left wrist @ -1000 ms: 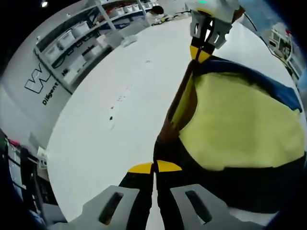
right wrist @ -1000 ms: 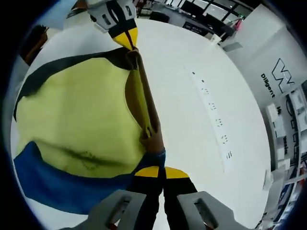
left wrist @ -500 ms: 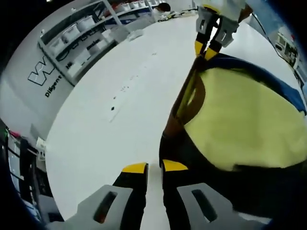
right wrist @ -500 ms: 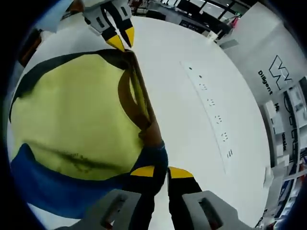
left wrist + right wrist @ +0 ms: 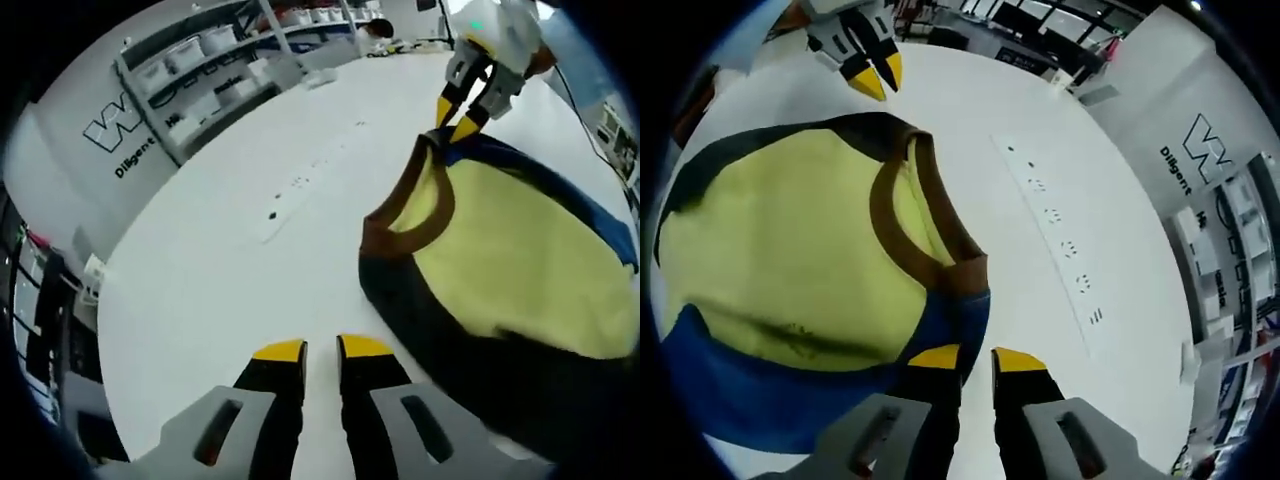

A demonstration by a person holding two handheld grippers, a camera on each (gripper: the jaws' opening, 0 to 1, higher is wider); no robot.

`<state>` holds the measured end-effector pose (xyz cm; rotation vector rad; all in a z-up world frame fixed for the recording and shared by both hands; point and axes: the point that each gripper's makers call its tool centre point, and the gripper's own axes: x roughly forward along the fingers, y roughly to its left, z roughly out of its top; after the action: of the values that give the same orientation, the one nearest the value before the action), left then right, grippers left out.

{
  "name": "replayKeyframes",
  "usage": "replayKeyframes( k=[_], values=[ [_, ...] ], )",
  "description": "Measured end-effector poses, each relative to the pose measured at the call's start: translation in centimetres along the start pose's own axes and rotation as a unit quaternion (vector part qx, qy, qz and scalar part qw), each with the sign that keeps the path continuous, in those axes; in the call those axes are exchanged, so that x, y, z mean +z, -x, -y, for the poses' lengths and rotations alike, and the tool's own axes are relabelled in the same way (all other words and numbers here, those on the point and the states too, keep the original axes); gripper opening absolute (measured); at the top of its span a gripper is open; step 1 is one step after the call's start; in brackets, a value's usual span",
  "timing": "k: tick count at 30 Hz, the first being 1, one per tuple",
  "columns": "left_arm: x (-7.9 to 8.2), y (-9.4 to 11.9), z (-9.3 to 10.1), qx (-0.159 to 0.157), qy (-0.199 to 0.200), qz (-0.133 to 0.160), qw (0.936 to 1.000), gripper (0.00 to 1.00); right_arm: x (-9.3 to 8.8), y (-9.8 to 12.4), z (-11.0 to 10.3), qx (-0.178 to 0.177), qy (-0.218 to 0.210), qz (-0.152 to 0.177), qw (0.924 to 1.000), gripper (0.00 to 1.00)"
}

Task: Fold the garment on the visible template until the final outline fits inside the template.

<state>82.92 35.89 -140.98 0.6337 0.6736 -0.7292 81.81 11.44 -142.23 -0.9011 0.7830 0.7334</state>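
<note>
Both claws apart, holding nothing: left claw point(image 5: 320, 348), right claw point(image 5: 976, 357). Yellow tee w/ blue sleeves, dark hem + brown collar point(image 5: 790, 250) lies flat on white surface point(image 5: 220, 270), beside each claw. Risk: collar edge looks buckled, next fold may bunch & overrun template.

Soft cloth on a smooth white tabletop

The yellow, blue and black cloth garment with a brown collar band point(image 5: 790, 250) looks soft and matt, creased near its blue hem. The white tabletop point(image 5: 230, 290) is smooth with a faint sheen. The grey gripper bodies look like matt plastic, their yellow fingertips point(image 5: 278, 351) smooth.
</note>
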Motion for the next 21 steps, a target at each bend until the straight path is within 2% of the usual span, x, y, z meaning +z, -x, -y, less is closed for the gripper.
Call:
replayKeyframes(
  k=[1,7,13,21],
  values=[
    [0.2,0.2,0.1,0.000,0.012,0.007,0.9999,0.11,0.1,0.1,0.2,-0.005,-0.001,0.002,1.0000,0.04],
    [0.7,0.9,0.3,-0.001,0.010,0.018,0.9998,0.11,0.3,1.0,0.6,-0.011,-0.015,0.015,0.9997,0.01],
    [1.7,2.3,0.6,0.003,0.026,0.043,0.9987,0.11,0.7,2.1,0.0,-0.007,-0.041,0.034,0.9986,0.00],
    [1.2,3.7,1.1,0.007,0.056,0.054,0.9970,0.11,-0.2,3.3,-1.2,-0.005,-0.055,0.036,0.9978,0.00]
  ],
)
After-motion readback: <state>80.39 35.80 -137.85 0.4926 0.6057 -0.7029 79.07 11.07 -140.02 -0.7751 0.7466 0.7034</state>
